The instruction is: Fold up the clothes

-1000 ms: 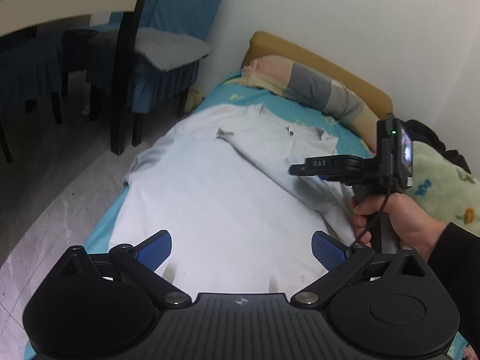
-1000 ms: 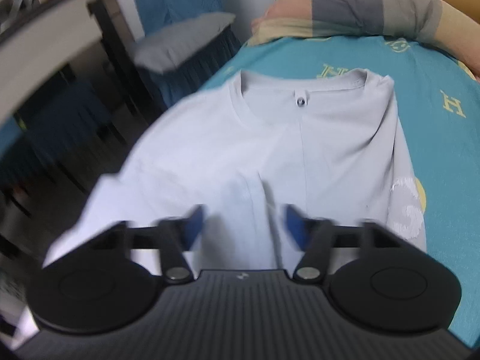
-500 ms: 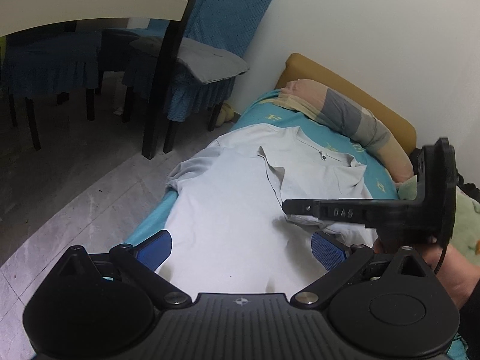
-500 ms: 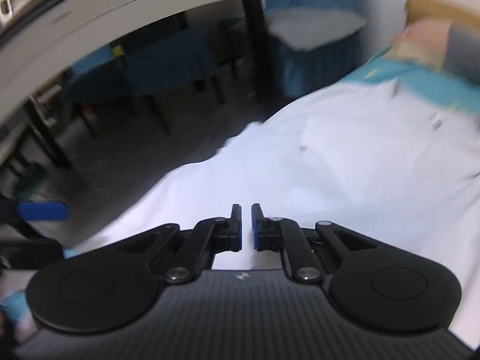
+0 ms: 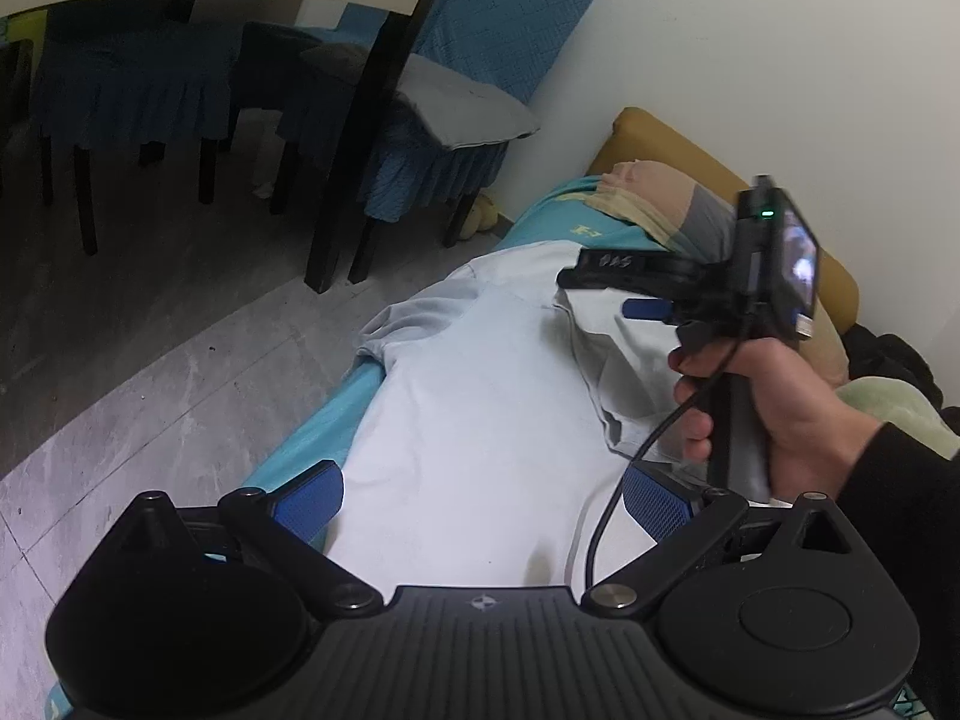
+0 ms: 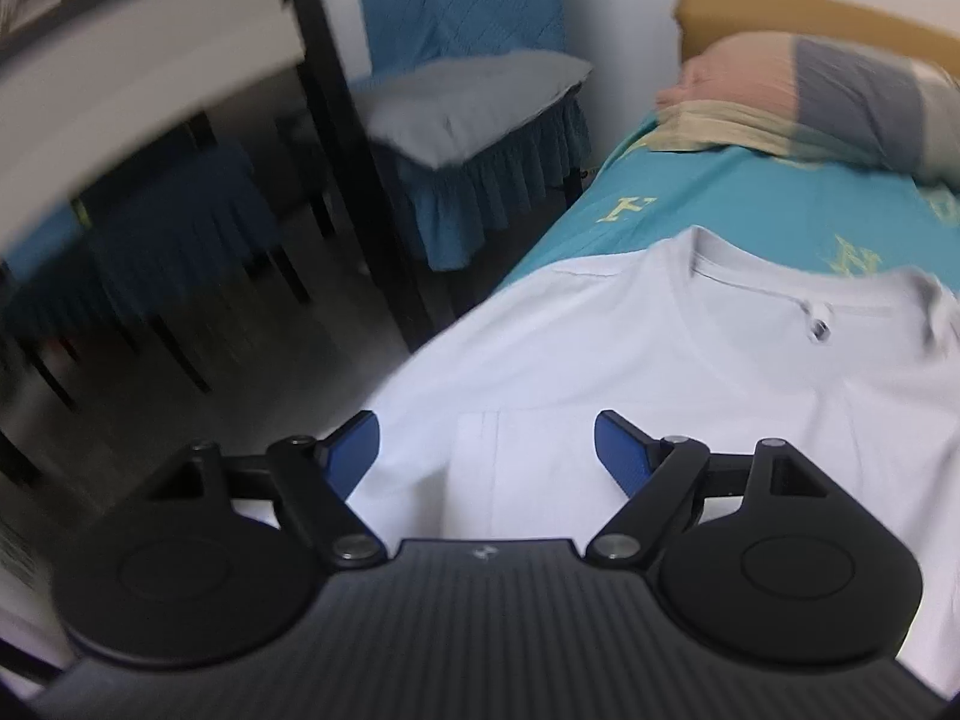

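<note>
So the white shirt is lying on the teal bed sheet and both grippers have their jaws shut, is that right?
Not quite: both have their jaws open. The left wrist view shows the left gripper spread over the white shirt; the right wrist view shows the right gripper likewise. The shirt does lie on the teal bed sheet.

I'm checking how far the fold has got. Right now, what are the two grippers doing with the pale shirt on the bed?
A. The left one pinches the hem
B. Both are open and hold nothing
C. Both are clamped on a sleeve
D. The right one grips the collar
B: the left gripper and the right gripper each show blue pads spread wide, with the shirt lying flat between them, ungripped.
</note>
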`<state>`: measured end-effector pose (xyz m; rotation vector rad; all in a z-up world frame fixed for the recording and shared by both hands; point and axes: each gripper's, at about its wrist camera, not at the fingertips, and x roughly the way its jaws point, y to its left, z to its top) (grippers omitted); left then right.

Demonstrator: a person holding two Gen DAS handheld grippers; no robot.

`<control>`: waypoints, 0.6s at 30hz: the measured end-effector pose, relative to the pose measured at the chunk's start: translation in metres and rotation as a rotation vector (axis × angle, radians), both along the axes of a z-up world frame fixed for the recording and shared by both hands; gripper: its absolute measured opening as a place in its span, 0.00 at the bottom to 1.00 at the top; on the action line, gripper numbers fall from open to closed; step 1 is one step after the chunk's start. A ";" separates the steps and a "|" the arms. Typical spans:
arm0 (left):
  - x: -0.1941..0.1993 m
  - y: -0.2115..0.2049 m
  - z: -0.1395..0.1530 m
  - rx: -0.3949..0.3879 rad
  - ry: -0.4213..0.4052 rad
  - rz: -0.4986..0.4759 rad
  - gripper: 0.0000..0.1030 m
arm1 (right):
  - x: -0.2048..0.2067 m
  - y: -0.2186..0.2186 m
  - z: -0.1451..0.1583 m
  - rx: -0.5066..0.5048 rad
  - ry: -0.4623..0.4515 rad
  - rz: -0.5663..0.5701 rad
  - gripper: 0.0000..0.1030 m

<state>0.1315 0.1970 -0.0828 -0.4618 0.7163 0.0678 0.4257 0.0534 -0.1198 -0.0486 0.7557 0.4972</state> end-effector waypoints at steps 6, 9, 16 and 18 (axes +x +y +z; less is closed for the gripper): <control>0.003 0.000 -0.002 0.013 -0.002 0.008 0.98 | -0.005 0.011 -0.015 -0.077 -0.060 -0.003 0.06; 0.002 -0.002 0.000 0.035 -0.013 0.005 0.98 | -0.006 0.001 0.003 -0.017 -0.153 -0.079 0.05; 0.003 -0.010 0.002 0.086 -0.033 -0.016 0.98 | 0.058 -0.013 0.025 -0.116 -0.262 -0.313 0.06; 0.005 -0.008 0.000 0.094 -0.029 -0.010 0.98 | 0.074 -0.017 0.019 -0.145 -0.230 -0.361 0.07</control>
